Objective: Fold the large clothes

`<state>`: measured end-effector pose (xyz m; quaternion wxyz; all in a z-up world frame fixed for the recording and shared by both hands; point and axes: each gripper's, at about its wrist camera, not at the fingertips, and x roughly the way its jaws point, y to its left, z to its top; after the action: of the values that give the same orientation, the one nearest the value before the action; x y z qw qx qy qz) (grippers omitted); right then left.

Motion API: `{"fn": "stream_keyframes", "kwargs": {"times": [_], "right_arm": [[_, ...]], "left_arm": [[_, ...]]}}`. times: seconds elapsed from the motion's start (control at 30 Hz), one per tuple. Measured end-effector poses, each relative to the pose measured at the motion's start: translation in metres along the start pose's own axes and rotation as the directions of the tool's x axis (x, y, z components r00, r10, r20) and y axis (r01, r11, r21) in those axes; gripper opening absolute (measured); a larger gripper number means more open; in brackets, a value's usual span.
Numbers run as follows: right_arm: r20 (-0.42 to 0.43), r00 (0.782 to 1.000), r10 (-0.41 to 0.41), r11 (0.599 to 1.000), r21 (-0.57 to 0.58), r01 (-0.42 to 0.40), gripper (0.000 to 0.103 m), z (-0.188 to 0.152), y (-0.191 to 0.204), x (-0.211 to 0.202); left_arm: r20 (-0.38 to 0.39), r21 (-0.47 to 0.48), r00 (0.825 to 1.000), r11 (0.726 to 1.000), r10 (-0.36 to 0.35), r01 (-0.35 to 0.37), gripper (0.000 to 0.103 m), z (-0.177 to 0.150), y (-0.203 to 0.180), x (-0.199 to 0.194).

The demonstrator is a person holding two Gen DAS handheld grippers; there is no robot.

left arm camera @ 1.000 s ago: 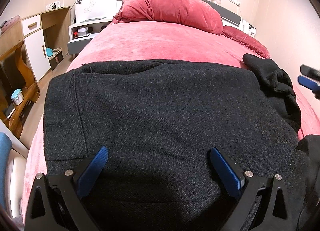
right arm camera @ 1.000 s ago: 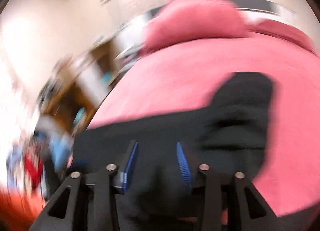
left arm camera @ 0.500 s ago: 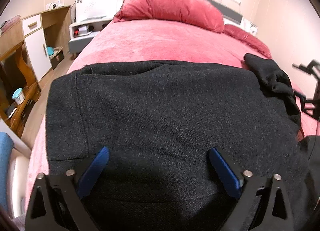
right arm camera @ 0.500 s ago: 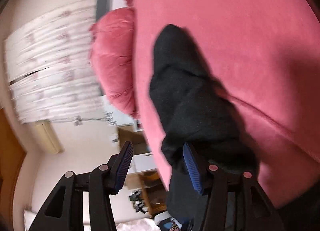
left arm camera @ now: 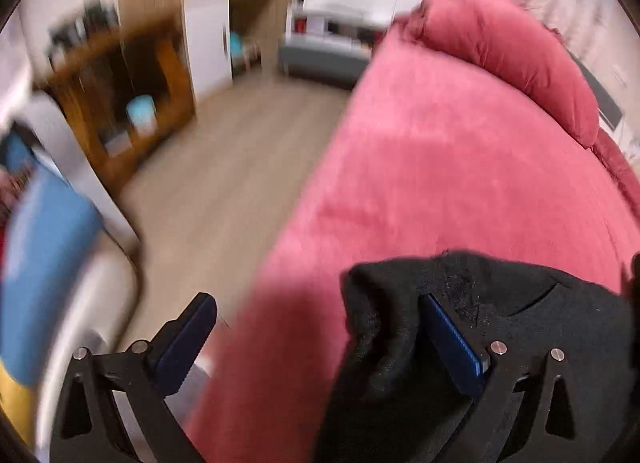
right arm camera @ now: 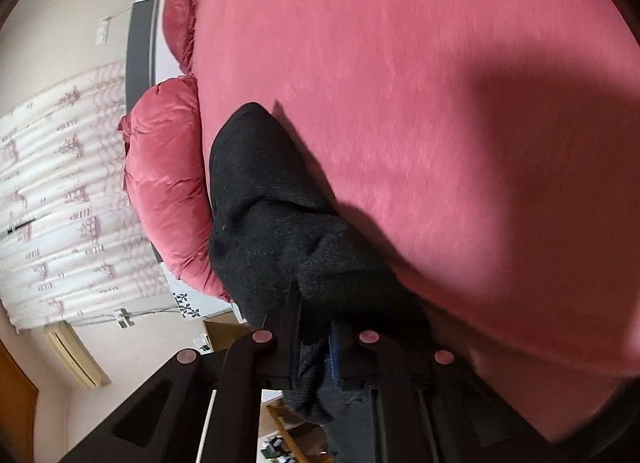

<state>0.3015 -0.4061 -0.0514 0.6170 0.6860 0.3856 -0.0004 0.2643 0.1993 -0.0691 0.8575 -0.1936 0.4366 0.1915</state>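
I can't read a single word, number or brand in either of my wrist feeds. The curtain (right arm camera: 60,167) in my right view carries only a printed pattern of small pale purple motifs, not letters, and the white panel (right arm camera: 188,305) beside the bed shows a dark leaf design rather than writing. My left view is too smeared by motion for me to make out anything on the shelves (left arm camera: 120,75).
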Motion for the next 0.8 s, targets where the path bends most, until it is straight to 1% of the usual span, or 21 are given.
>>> {"fn": "stream_keyframes", "kwargs": {"times": [0.03,0.07,0.1,0.13,0.17,0.2,0.23,0.3,0.37,0.43,0.47,0.5,0.53,0.57,0.6,0.63,0.67,0.7,0.73,0.77,0.8], "right_arm": [[0.001,1.0,-0.005,1.0,-0.017,0.005,0.011,0.001,0.001,-0.009],[0.0,1.0,-0.006,0.999,-0.032,0.006,0.01,0.002,0.001,-0.013],[-0.002,1.0,-0.008,0.998,-0.059,0.008,0.01,0.005,0.006,-0.017],[-0.001,1.0,-0.009,0.997,-0.08,0.009,0.009,0.006,0.01,-0.025],[0.004,1.0,-0.008,0.993,-0.118,0.008,0.009,0.009,0.019,-0.029],[0.013,1.0,-0.009,0.988,-0.154,0.011,0.009,0.011,0.026,-0.034],[0.021,1.0,-0.008,0.982,-0.19,0.012,0.008,0.012,0.033,-0.04],[0.053,0.999,-0.012,0.958,-0.284,0.027,0.007,0.016,0.053,-0.047],[0.123,0.992,-0.015,0.911,-0.407,0.065,0.007,0.02,0.087,-0.066],[0.236,0.972,-0.006,0.843,-0.522,0.132,0.006,0.027,0.125,-0.099],[0.31,0.951,0.02,0.798,-0.577,0.171,0.006,0.033,0.149,-0.122],[0.362,0.931,0.052,0.769,-0.609,0.194,0.006,0.035,0.163,-0.143],[0.414,0.905,0.101,0.738,-0.641,0.211,0.006,0.037,0.18,-0.165],[0.476,0.865,0.158,0.686,-0.683,0.25,0.006,0.041,0.197,-0.195],[0.521,0.834,0.184,0.637,-0.709,0.303,0.006,0.043,0.205,-0.215],[0.56,0.81,0.173,0.604,-0.711,0.362,0.006,0.046,0.211,-0.224],[0.618,0.774,0.135,0.568,-0.689,0.451,0.007,0.054,0.211,-0.23],[0.672,0.737,0.071,0.544,-0.646,0.536,0.012,0.066,0.203,-0.235],[0.689,0.724,-0.033,0.534,-0.6,0.596,0.019,0.091,0.184,-0.233],[0.685,0.716,-0.135,0.527,-0.562,0.637,0.03,0.108,0.168,-0.23],[0.686,0.67,-0.283,0.521,-0.477,0.708,0.036,0.131,0.142,-0.225]], "left_arm": [[0.02,-0.023,0.997,0.997,-0.072,0.073,0.074,-0.001,0.004,-0.002],[0.029,-0.012,0.991,0.991,-0.133,0.134,0.036,-0.003,0.002,-0.004],[0.038,0.026,0.986,0.986,-0.163,0.162,0.022,-0.006,-0.003,-0.008],[0.067,0.088,0.987,0.986,-0.148,0.142,0.017,-0.01,-0.013,-0.015],[0.124,0.171,0.986,0.981,-0.115,0.093,0.011,-0.017,-0.025,-0.026],[0.147,0.206,0.982,0.974,-0.121,0.089,0.01,-0.023,-0.031,-0.031],[0.156,0.222,0.98,0.971,-0.126,0.089,0.009,-0.026,-0.034,-0.033],[0.146,0.186,0.981,0.978,-0.125,0.097,0.009,-0.028,-0.027,-0.03],[0.131,0.155,0.982,0.981,-0.139,0.118,0.009,-0.027,-0.019,-0.027],[0.141,0.198,0.983,0.976,-0.121,0.092,0.009,-0.029,-0.024,-0.028],[0.146,0.217,0.983,0.973,-0.109,0.076,0.009,-0.03,-0.028,-0.028],[0.145,0.219,0.984,0.973,-0.104,0.07,0.009,-0.027,-0.029,-0.026],[0.143,0.217,0.985,0.974,-0.1,0.067,0.01,-0.028,-0.028,-0.024],[0.142,0.218,0.985,0.974,-0.093,0.061,0.011,-0.028,-0.028,-0.023],[0.141,0.223,0.986,0.973,-0.089,0.056,0.011,-0.029,-0.028,-0.02],[0.143,0.231,0.986,0.972,-0.08,0.045,0.012,-0.028,-0.029,-0.019],[0.148,0.24,0.987,0.97,-0.064,0.027,0.014,-0.027,-0.033,-0.017],[0.151,0.249,0.987,0.968,-0.049,0.009,0.014,-0.029,-0.035,-0.017],[0.152,0.256,0.988,0.967,-0.038,-0.003,0.014,-0.029,-0.037,-0.016],[0.154,0.258,0.988,0.966,-0.031,-0.01,0.016,-0.028,-0.037,-0.016],[0.156,0.258,0.988,0.966,-0.022,-0.02,0.018,-0.028,-0.037,-0.016]]}}
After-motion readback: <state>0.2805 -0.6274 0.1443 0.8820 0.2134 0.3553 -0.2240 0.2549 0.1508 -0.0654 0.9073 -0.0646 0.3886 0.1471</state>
